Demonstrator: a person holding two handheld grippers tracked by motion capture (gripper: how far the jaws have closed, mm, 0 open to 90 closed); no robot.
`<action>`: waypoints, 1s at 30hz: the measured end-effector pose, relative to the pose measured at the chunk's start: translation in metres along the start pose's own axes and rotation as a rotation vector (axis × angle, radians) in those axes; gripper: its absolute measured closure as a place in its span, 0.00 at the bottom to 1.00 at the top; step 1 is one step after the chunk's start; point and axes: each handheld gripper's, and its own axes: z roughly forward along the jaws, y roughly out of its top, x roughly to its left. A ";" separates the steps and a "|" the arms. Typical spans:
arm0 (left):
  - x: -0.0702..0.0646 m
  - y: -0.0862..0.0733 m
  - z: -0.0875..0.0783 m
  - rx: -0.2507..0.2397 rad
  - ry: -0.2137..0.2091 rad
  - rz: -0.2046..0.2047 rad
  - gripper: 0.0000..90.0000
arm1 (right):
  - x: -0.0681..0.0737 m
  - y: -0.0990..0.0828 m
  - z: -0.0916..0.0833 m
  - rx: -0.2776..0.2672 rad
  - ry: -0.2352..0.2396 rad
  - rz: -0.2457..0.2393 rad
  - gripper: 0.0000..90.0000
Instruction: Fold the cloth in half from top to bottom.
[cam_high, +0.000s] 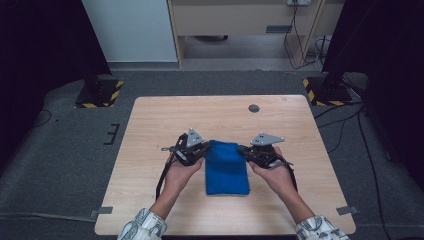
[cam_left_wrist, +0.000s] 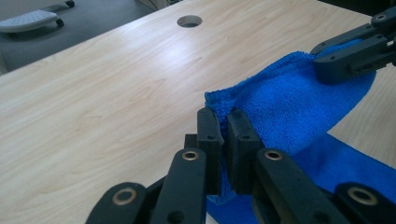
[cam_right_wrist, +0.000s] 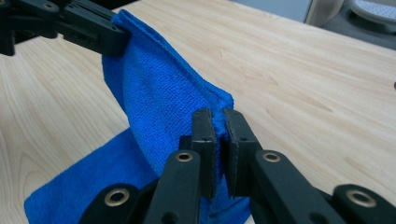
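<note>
We are looking at a lab or test room, not a home. A bare wooden table (cam_high: 150, 125) with a cable hole (cam_high: 254, 108) is standing on grey carpet (cam_high: 60, 150). Two stand bases (cam_high: 99, 93) with yellow-and-black hazard tape are flanking it, black curtains (cam_high: 40, 40) are hanging at both sides, and cables (cam_high: 345, 125) are trailing across the floor toward a plain desk (cam_high: 240, 20) behind.
</note>
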 end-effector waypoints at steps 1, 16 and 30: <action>-0.001 -0.002 0.000 0.001 -0.002 -0.003 0.94 | 0.001 -0.002 0.000 0.002 0.001 0.002 0.93; -0.009 -0.022 -0.005 0.019 -0.024 -0.003 0.93 | 0.012 -0.018 -0.003 0.020 0.037 -0.018 0.93; -0.016 -0.035 0.003 0.059 -0.052 -0.002 0.91 | 0.010 -0.039 0.000 0.042 0.042 -0.007 0.92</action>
